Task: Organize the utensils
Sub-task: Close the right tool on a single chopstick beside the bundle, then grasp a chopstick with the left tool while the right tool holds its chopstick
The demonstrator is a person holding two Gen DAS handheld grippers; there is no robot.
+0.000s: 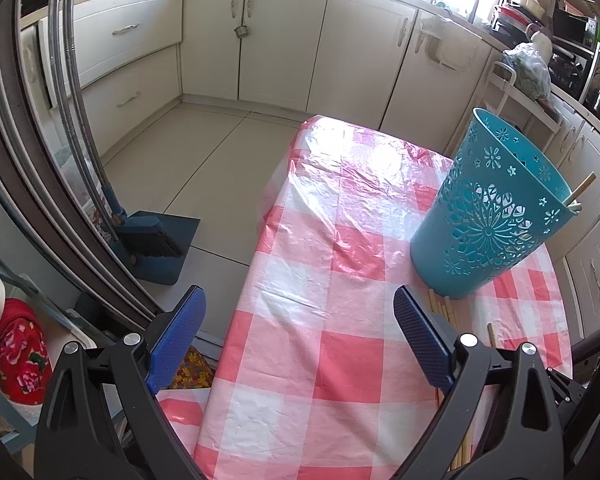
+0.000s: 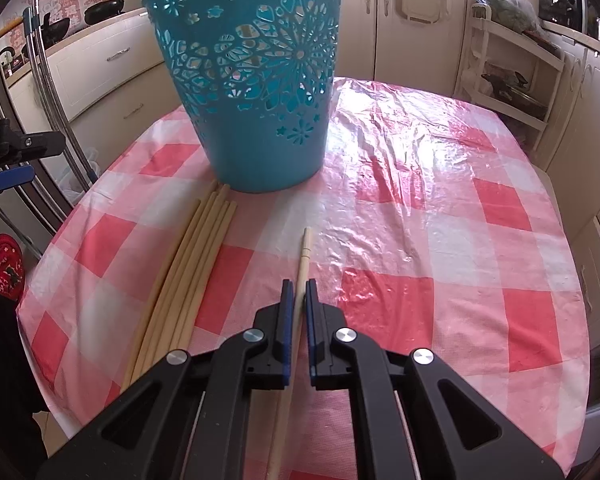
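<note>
A teal cut-out basket [image 2: 256, 80] stands on the red-and-white checked table [image 2: 440, 240]; it also shows in the left wrist view [image 1: 496, 208] with chopstick ends [image 1: 580, 192] sticking out over its rim. Several wooden chopsticks [image 2: 188, 276] lie in a bundle left of my right gripper. My right gripper [image 2: 299, 288] is shut on a single chopstick [image 2: 304, 256] that points toward the basket. My left gripper [image 1: 298, 312] is open and empty over the table's left edge, left of the basket. Chopstick tips [image 1: 444, 308] show beside its right finger.
A broom and dustpan [image 1: 152, 240] stand on the floor left of the table. White cabinets [image 1: 284, 40] line the far wall. A white shelf rack [image 2: 508, 80] stands beyond the table's right side. The left gripper appears at the left edge of the right wrist view [image 2: 12, 160].
</note>
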